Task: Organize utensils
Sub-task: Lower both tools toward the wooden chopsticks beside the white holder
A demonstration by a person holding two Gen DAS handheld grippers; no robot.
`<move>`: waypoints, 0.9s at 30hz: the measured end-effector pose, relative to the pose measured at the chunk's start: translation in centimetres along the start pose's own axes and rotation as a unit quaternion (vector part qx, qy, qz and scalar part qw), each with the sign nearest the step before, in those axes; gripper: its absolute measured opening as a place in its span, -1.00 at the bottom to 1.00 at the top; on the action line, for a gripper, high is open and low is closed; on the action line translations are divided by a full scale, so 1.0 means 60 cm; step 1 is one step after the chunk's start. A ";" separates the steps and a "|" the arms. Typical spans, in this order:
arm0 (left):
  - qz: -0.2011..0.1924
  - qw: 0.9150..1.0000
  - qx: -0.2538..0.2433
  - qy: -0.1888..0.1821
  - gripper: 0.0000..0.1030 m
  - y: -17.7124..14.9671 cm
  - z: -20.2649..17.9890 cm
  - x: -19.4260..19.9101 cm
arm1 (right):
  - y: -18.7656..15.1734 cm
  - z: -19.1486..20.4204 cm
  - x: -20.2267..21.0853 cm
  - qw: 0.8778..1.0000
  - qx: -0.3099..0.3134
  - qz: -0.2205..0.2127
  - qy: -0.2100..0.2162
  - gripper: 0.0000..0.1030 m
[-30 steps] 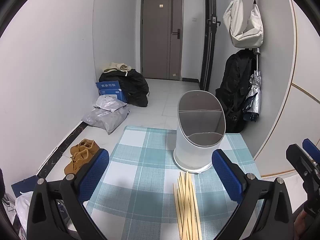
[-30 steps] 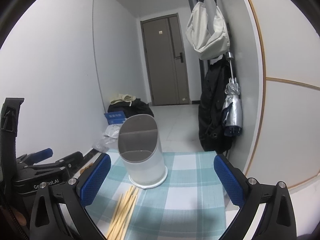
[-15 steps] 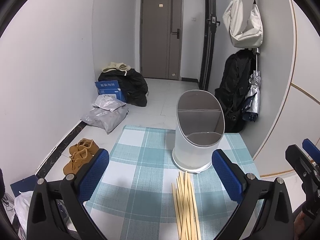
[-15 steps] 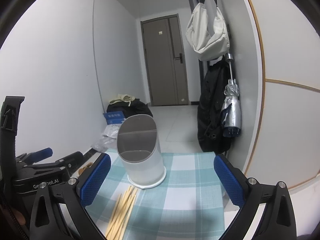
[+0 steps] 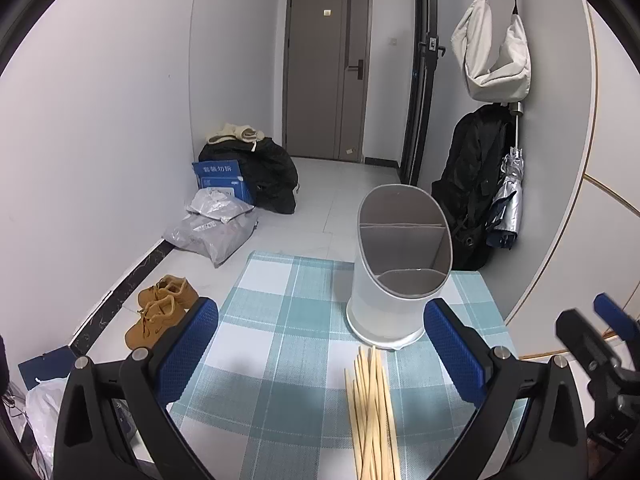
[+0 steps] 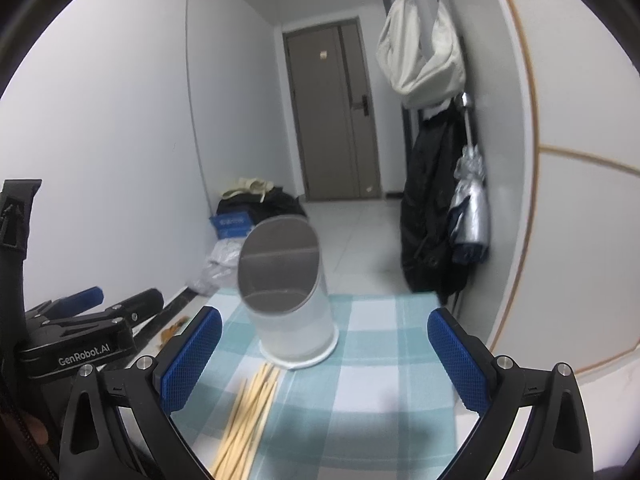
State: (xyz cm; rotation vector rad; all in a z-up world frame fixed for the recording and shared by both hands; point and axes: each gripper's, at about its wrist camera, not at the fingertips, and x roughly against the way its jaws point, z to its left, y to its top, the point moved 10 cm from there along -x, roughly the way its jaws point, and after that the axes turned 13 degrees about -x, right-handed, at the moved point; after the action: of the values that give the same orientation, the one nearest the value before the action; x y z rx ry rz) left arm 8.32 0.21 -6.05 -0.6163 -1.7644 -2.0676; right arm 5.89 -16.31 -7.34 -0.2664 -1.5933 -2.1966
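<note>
At lower left of the left wrist view, brown shoes (image 5: 162, 309) were seen on the floor beside the checked mat (image 5: 288, 344). Left gripper (image 5: 320, 344) was held w/ jaws spread wide, nothing between the blue pads. Chopsticks (image 5: 372, 412) were laid in a bundle on the mat, bottom center-right, tips just short of the utensil holder (image 5: 400, 276), which was stood upright on the mat at center-right, its compartments seen w/o contents. At far right, a backpack (image 5: 472, 196) was hung on the wall. Right gripper (image 6: 325, 348) was likewise seen agape in its own view, w/ chopsticks at lower left-center & holder at center.
</note>
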 end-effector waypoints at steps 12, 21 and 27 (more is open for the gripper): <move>0.064 0.997 0.050 0.020 0.94 -0.030 0.085 -0.043 | -0.132 0.010 -0.161 0.966 0.016 0.259 -0.006 0.51; 0.119 0.988 0.094 0.022 0.94 -0.065 0.139 -0.079 | -0.230 0.033 -0.234 0.930 0.081 0.358 -0.025 -0.01; 0.138 0.982 0.126 0.008 0.94 -0.081 0.153 -0.084 | -0.256 0.032 -0.241 0.913 0.119 0.388 -0.049 -0.16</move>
State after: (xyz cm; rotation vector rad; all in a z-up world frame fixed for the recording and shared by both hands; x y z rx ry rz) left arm 10.89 9.98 -11.59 -0.7181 -1.7803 -1.6315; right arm 12.04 -7.38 -25.55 -0.7898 -1.4377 -1.3849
